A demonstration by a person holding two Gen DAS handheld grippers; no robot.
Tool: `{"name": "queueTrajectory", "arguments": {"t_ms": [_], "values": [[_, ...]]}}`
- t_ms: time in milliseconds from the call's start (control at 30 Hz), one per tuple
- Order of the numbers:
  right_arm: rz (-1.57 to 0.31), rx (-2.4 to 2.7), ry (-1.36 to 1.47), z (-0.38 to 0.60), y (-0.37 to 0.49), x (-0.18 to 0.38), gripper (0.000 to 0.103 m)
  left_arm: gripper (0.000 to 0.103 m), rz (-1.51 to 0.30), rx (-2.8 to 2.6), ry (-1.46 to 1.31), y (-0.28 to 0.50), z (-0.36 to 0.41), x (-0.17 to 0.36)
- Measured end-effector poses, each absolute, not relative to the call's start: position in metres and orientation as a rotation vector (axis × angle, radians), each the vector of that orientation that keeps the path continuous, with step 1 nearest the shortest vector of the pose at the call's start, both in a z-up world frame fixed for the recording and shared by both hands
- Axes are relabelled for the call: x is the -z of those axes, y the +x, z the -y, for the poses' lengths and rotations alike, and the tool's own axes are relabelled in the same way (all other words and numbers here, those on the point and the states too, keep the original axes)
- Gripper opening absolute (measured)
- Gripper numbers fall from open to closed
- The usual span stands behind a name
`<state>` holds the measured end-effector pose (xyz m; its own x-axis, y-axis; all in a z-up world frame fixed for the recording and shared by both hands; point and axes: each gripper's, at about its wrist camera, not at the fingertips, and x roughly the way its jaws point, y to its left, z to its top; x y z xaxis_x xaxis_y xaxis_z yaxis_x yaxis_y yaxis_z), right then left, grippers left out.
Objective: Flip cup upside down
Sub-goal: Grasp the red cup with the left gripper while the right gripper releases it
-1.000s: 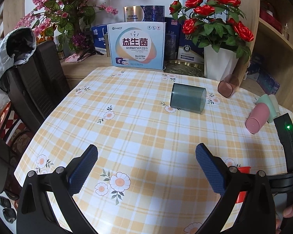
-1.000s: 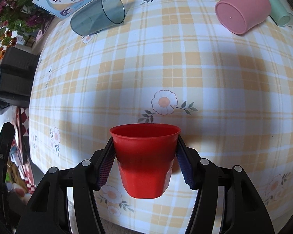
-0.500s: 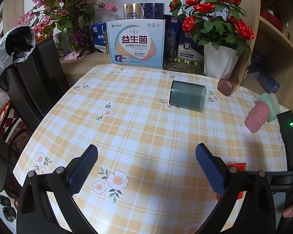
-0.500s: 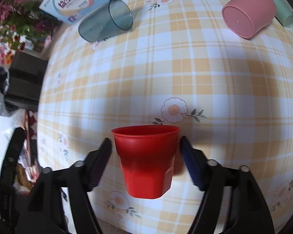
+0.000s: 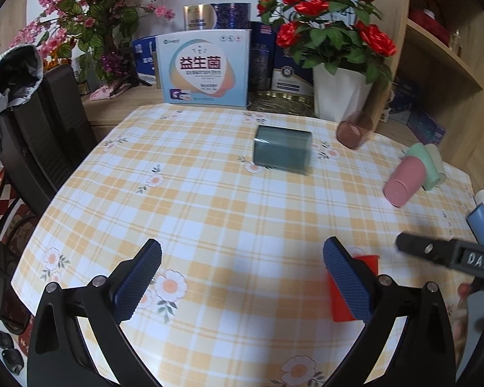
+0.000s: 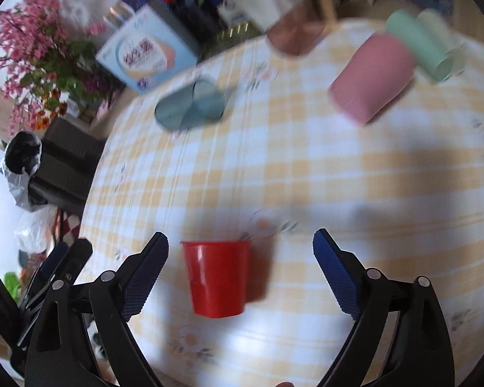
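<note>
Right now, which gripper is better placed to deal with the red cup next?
Right. The right gripper has the red cup between its open jaws. The left gripper points at bare tablecloth, with the cup off to its side.

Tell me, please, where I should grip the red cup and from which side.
Grip the red cup across its side wall, just under the rim, from the near side with the right gripper, whose open jaws flank it. It stands rim up, narrowing downward.
</note>
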<state>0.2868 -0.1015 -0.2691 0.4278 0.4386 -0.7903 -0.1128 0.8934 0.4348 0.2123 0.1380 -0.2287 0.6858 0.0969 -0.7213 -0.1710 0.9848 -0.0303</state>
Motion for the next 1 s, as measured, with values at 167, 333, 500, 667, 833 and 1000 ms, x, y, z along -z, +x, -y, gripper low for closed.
{"name": "queueTrajectory", "arguments": {"t_ms": [167, 333, 500, 667, 833, 1000], "values": [[-0.839, -0.325, 0.275, 0.145, 0.263, 0.249, 0.088, 0.098, -0.813, -0.105, -0.097, 0.206, -0.117, 0.234], [-0.723, -0.259, 0.258, 0.185, 0.24, 0.247, 0.089, 0.098, -0.842, -0.046, -0.07, 0.202, -0.086, 0.245], [-0.718, -0.24, 0.257, 0.205, 0.227, 0.256, 0.089, 0.097, -0.87, 0.009, -0.075, 0.198, -0.061, 0.259], [-0.733, -0.238, 0.262, 0.212, 0.22, 0.265, 0.089, 0.089, -0.927, 0.058, -0.057, 0.197, -0.041, 0.277], [-0.712, -0.194, 0.215, 0.22, 0.211, 0.272, 0.089, 0.083, -0.972, 0.052, -0.063, 0.199, -0.036, 0.291], [-0.731, -0.187, 0.237, 0.227, 0.213, 0.28, 0.089, 0.081, -0.994, 0.051, -0.085, 0.204, -0.035, 0.3]]}}
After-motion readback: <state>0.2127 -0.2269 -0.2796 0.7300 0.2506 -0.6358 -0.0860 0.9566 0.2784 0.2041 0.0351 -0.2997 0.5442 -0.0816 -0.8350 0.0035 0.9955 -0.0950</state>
